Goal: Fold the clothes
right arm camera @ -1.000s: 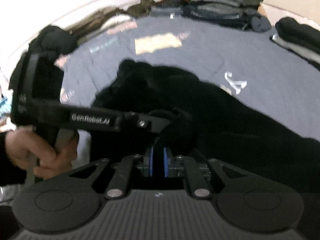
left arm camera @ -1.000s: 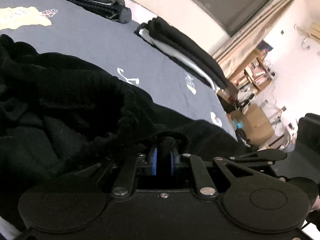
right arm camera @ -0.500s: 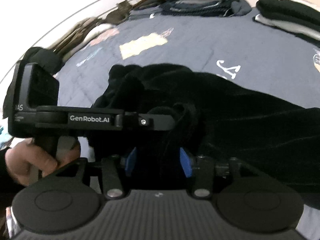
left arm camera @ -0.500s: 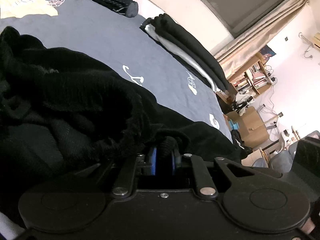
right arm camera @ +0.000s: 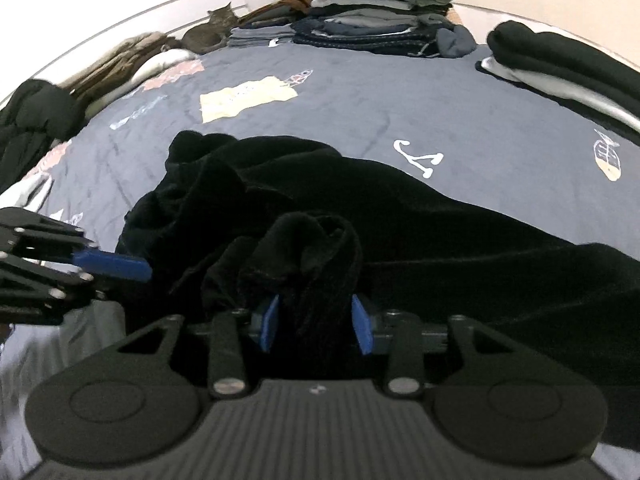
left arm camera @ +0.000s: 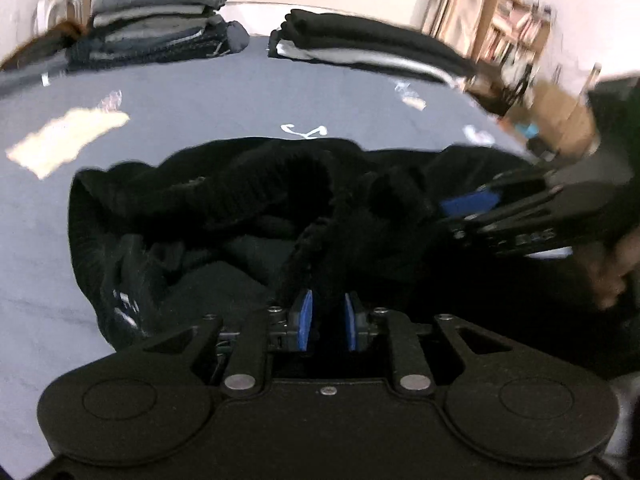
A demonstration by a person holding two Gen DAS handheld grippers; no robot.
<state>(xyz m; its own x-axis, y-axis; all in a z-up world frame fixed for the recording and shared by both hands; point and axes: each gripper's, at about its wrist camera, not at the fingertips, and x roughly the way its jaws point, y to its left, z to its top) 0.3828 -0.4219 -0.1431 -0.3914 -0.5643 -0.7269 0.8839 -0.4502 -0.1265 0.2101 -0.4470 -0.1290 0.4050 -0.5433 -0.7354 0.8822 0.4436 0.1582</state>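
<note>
left gripper (left arm camera: 326,322): blue pads stand a bit apart with a ropey strand of the black knit garment (left arm camera: 240,200) running down between them. Looks more like a loose hold than a clamp, and I can't tell if the pads actually bite.
right gripper (right arm camera: 316,326): blue pads spread wide, with a bunched lump of the same black fabric sitting in the gap. Released, I'd say, not squeezing.
black knit garment: a rumpled heap right in front of both grippers, on the near part of the dark blue printed bedspread (right arm camera: 340,92). Not flat, not folded.
step in hand: my guess is re-gripping, hunting for an edge or corner to pull the heap out by. It could just as well be letting go after a drag; one look fits both.
next move: whichever it is, it calls for a clean hold on a hem, not on a wad.
further back: a pale yellow patch (right arm camera: 246,98) printed on the spread, then a black and grey folded pile (right arm camera: 560,68) off to the right.
far edge: a tall stack of folded clothes (right arm camera: 380,12) and a tabby cat (right arm camera: 212,30) lying by the wall.
</note>
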